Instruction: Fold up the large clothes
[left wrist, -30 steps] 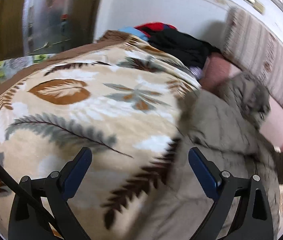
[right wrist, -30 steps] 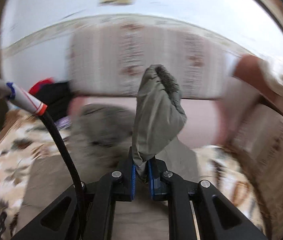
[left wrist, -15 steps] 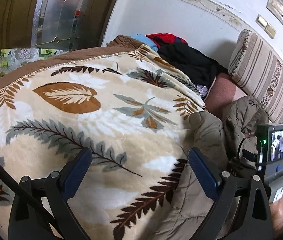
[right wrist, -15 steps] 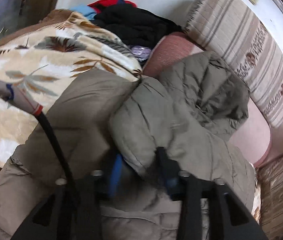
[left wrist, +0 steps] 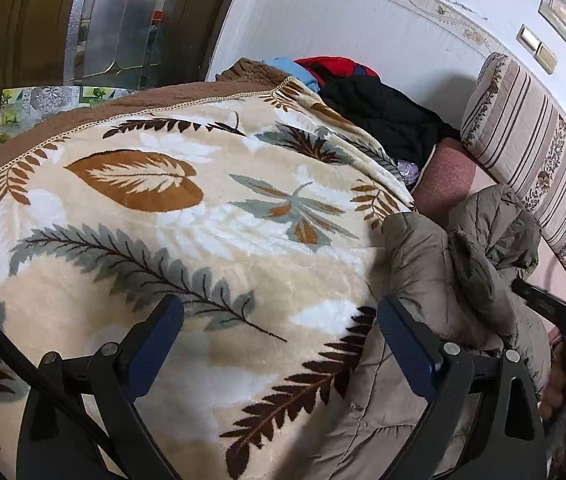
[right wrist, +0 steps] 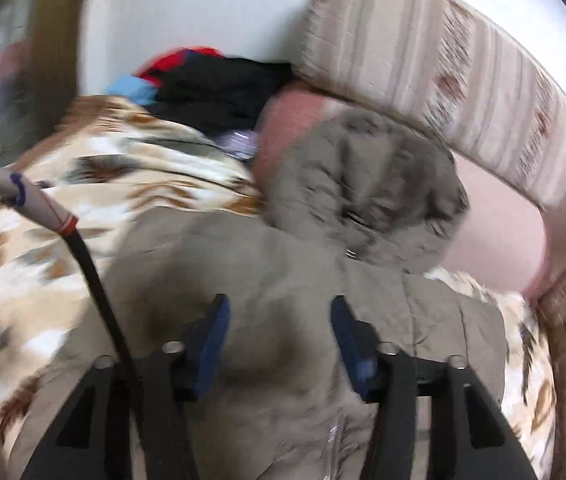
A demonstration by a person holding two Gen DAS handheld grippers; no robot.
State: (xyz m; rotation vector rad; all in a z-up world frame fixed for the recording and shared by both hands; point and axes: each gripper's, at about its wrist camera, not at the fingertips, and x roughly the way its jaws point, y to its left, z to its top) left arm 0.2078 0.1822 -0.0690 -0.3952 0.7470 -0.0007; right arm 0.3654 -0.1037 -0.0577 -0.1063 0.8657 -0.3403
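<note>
Left wrist view: sits just behind the left tool [left wrist: 279, 340], angled down over a cream plush blanket with brown and grey leaf print [left wrist: 203, 220], close above it. Faces toward the white wall [left wrist: 343, 28] and the striped beige sofa cushion [left wrist: 531, 148] at far right. Sharp.

Right wrist view: sits behind the right tool [right wrist: 279, 332], angled down, very near a quilted olive-grey padded jacket [right wrist: 283, 280] that fills the lower centre. Motion-blurred.

Shared ground: jacket, blanket, striped cushion, the pile of black, red and blue clothes [right wrist: 211, 84] against the wall. The right view stands further right along the sofa.
</note>
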